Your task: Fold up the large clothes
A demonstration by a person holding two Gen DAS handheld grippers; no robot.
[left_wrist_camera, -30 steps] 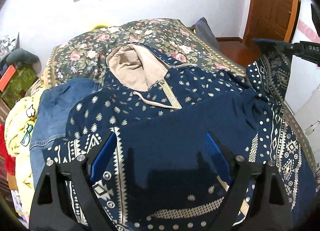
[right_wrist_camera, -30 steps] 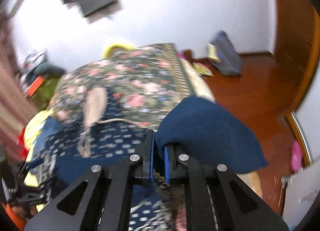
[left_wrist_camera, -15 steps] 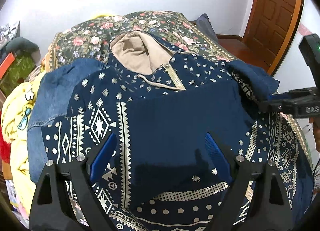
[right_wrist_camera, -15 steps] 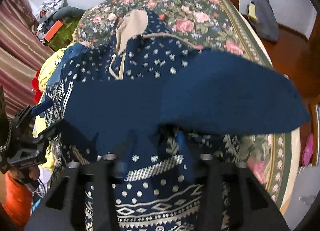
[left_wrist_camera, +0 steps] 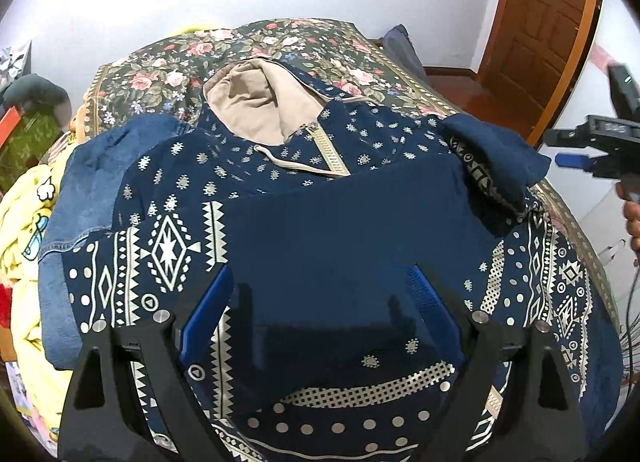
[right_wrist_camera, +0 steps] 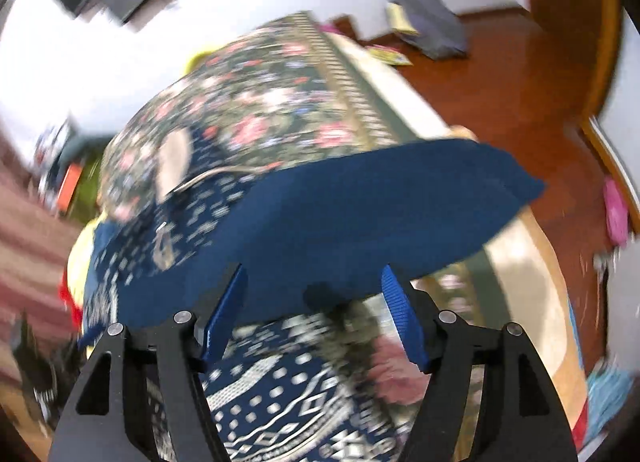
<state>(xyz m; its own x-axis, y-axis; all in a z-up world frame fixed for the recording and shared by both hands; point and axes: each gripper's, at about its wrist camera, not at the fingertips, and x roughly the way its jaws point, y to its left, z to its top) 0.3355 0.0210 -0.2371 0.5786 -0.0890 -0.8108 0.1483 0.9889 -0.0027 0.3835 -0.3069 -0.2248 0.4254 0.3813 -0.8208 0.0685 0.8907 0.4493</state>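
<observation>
Fabric of the navy patterned hooded jacket (left_wrist_camera: pixel 340 222) is spread on the floral-covered bed (left_wrist_camera: pixel 256 46) beneath the empty, wide-spread left gripper (left_wrist_camera: pixel 320 314), hood pointing away, while the equally spread, empty right gripper (right_wrist_camera: pixel 312 310) is held off its right edge.

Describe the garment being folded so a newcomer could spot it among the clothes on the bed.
On the floral bedspread, look at the middle of the bed, in front of the open left hand-held gripper. The hoodie lies there: navy with cream geometric bands, a beige-lined hood and a zip, unlike the plain denim piece and yellow cartoon fabric beside it.
</observation>
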